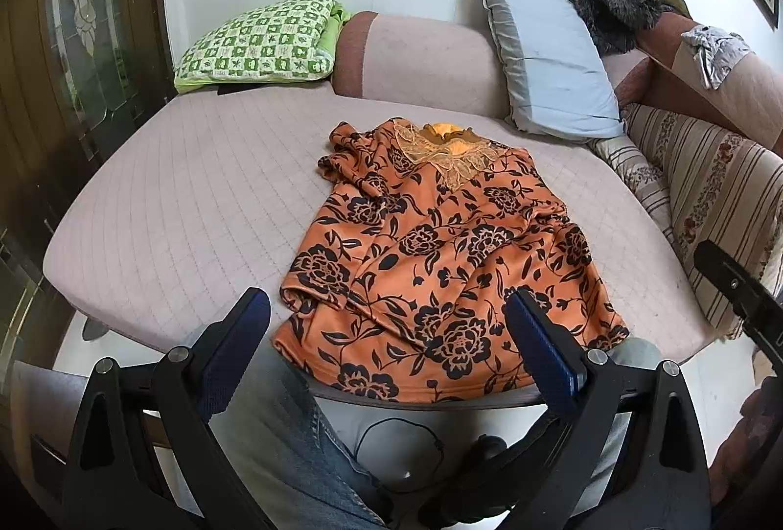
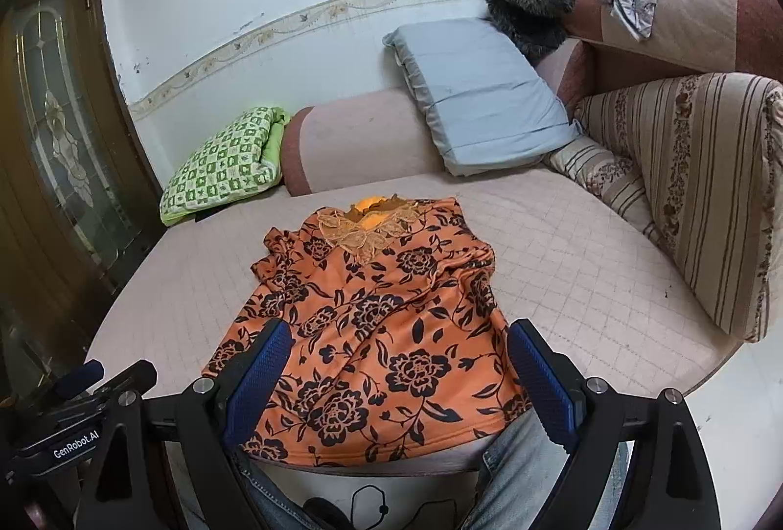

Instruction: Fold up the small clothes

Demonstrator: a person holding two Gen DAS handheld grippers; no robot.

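On the quilted sofa seat (image 1: 171, 197), left wrist view: orange floral blouse (image 1: 440, 256) lies flat, collar at 12 o'clock, hem at 6 hanging over the seat edge; long axis runs 12–6. My left gripper (image 1: 386, 324) has jaws wide apart, empty, hem just ahead toward 1 o'clock.

Right wrist view: my right gripper (image 2: 396, 349) is also spread, empty, hovering over the blouse (image 2: 372, 314) hem. Right looks nearer; sleeves bunched at 10 and 2.
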